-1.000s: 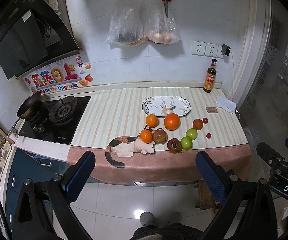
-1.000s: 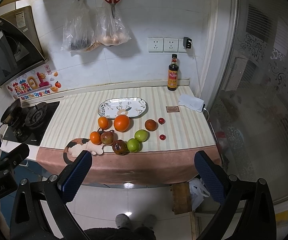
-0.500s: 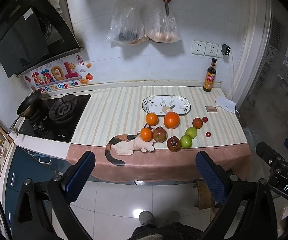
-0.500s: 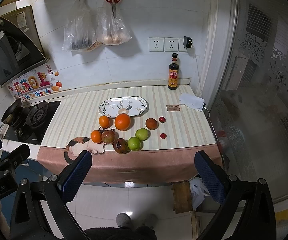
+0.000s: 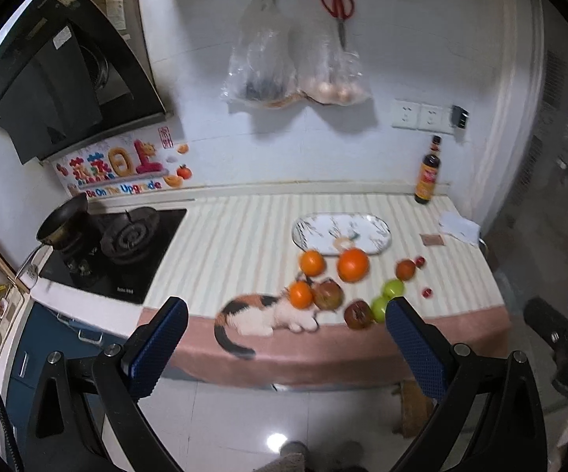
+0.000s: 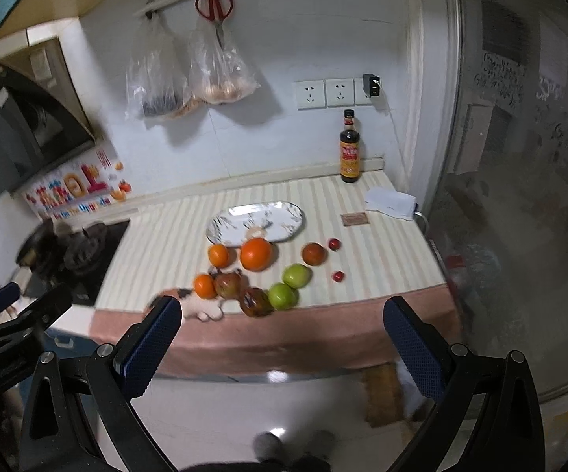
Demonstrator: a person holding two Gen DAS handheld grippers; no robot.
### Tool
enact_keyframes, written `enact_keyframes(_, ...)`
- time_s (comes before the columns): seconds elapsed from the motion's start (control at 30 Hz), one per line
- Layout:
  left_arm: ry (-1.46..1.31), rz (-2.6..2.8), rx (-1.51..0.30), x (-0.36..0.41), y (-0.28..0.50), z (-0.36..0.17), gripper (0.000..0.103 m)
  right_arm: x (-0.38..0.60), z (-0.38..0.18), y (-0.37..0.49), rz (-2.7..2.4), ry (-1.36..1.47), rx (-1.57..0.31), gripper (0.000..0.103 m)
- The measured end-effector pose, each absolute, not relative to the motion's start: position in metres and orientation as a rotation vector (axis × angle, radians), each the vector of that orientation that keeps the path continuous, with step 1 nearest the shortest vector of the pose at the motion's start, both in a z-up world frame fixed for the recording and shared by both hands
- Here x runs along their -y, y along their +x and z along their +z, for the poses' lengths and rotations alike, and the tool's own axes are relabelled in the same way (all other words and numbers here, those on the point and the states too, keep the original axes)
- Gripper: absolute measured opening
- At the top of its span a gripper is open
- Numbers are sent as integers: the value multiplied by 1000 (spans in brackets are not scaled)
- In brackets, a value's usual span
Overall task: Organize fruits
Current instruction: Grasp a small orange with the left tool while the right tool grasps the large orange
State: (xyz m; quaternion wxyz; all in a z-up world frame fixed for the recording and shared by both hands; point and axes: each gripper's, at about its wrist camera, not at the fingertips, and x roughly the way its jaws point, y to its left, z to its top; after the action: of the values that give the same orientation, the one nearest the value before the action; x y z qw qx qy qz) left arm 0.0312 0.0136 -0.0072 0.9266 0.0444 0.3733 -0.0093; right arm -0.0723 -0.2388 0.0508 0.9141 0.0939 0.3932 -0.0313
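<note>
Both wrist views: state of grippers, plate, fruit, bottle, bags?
Left gripper: open, empty.
Right gripper: open, empty.
White oval patterned plate: flat, no fruit on it.
Large orange: on the striped counter, off the plate.
Dark sauce bottle: upright, capped.
Two clear plastic bags: hanging, filled.

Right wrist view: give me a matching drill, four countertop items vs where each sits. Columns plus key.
Items:
1. oval plate
2. dark sauce bottle
3. red scissors
4. cat figure

Places:
A. hanging from the wall rail
B. front edge of the counter, beside the oranges
C. back of the counter, under the wall sockets
D. mid-counter, just behind the large orange

Pairs: 1-D, 2-C, 3-A, 4-B
</note>
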Motion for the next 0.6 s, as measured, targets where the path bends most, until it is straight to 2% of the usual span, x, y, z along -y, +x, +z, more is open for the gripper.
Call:
enact_keyframes(0.33,108,32,-865,-53,123,-70,103,226,-38,2,-101,296,-902,103)
enact_keyframes(0.6,83,31,-1073,-62,206,-137,103,240,-125,91,-77,439,-1074,103)
